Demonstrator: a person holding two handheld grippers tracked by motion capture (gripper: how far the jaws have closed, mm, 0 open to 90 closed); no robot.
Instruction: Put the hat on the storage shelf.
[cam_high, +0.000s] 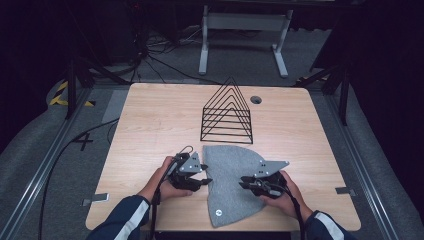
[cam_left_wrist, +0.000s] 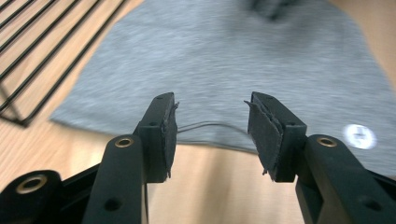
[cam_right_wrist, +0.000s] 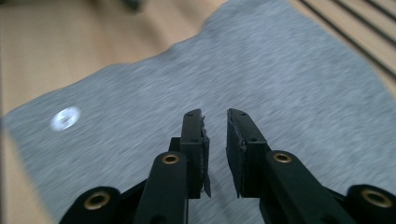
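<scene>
Grey cloth lies flat on the table, just on the person's side of the black wire rack, w/ a small round white label near its near tip. Left gripper sits at the cloth's left edge; in the left gripper view its jaws stand wide apart, nothing between them, pads lined up on the hem w/ bare wood below. Right gripper is over the cloth's right half, inboard from that edge; in the right gripper view the jaws are narrow, a slim gap, hovering above the fabric, not pinching anything that I can see. Judging from this, the step is the approach/grasp phase: both tools closing in on the cloth from opposite sides, prob. to pick up or fold it. Next move likely needs the left gripper to drop low enough to get one pad under the hem, then close; the right needs to open a bit or pinch up a ridge, since flat fabric gives no lip mid-panel. Rack is close behind the cloth, so lift w/ care.
</scene>
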